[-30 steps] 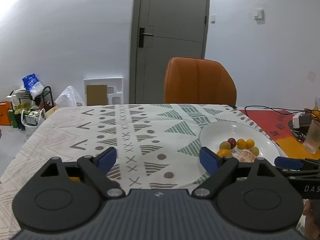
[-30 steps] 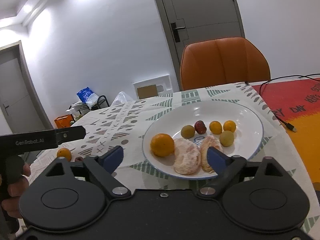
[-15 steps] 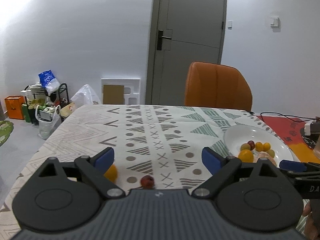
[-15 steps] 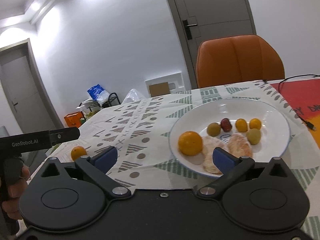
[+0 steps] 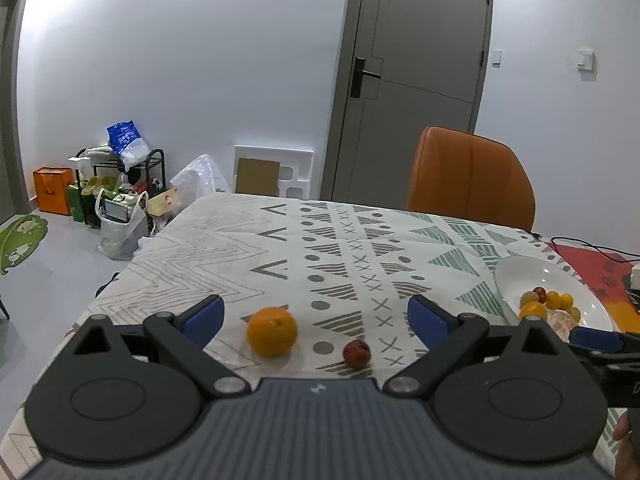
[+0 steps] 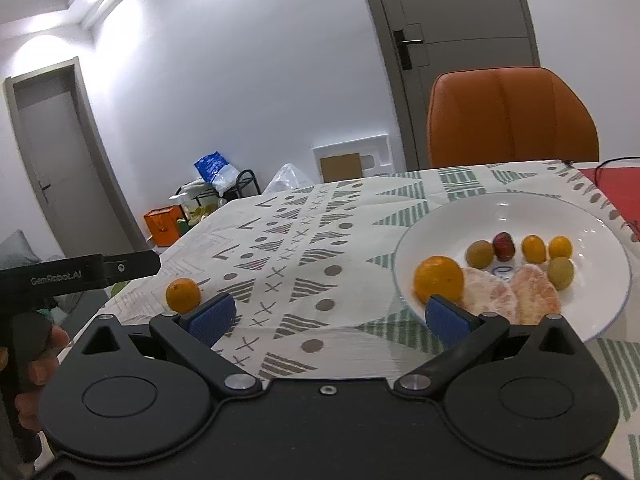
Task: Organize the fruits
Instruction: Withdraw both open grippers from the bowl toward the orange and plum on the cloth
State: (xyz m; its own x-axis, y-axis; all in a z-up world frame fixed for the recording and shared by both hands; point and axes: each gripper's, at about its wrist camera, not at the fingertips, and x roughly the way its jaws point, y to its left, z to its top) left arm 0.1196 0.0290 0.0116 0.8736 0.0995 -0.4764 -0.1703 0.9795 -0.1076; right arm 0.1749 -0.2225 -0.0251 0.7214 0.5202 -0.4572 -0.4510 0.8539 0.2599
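The left claw [image 5: 316, 316] is opening over the worktop [image 5: 280, 248], gripping nothing; an orange [image 5: 272, 331] and a small red fruit [image 5: 357, 353] are lying between its pads. The right claw [image 6: 328, 318] is standing released beside the white plate [image 6: 440, 224], which is holding the other fruits [image 6: 520, 260].
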